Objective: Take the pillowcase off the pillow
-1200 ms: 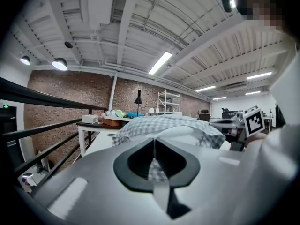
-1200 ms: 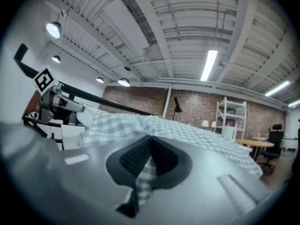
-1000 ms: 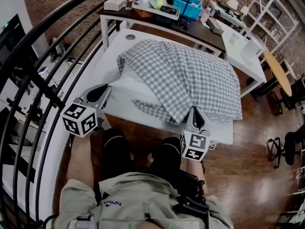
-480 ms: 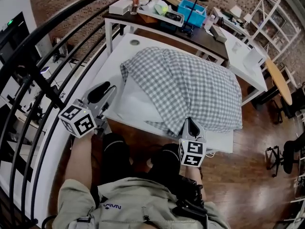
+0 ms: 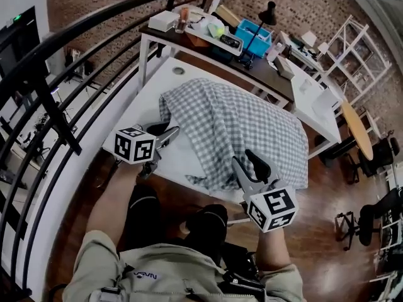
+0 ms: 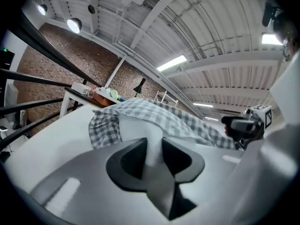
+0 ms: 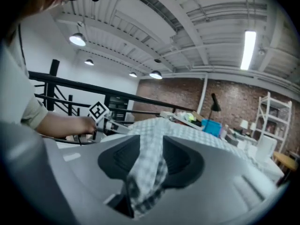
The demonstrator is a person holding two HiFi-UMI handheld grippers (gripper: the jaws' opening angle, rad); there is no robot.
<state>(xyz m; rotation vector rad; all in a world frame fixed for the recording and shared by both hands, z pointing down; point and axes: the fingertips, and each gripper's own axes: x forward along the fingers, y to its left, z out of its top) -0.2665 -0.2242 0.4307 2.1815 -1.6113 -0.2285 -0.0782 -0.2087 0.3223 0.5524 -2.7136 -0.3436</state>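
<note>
Checked pillowcase (image 5: 245, 124), half covering the white pillow (image 5: 182, 156) on the white table (image 5: 160, 80). Right gripper (image 5: 244, 160), at its 6 o'clock hem: jaws just opened wide, with a fold of cloth between them. Left gripper (image 5: 171, 133), at 9 o'clock: jaws just opened a little, seemingly around the bare pillow edge.

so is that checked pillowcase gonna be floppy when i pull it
Probably floppy: the checked pillowcase lies in loose folds over the white pillow. Likely light, being thin cloth. Rucked up at its near edge, it may bunch rather than slide cleanly.
</note>
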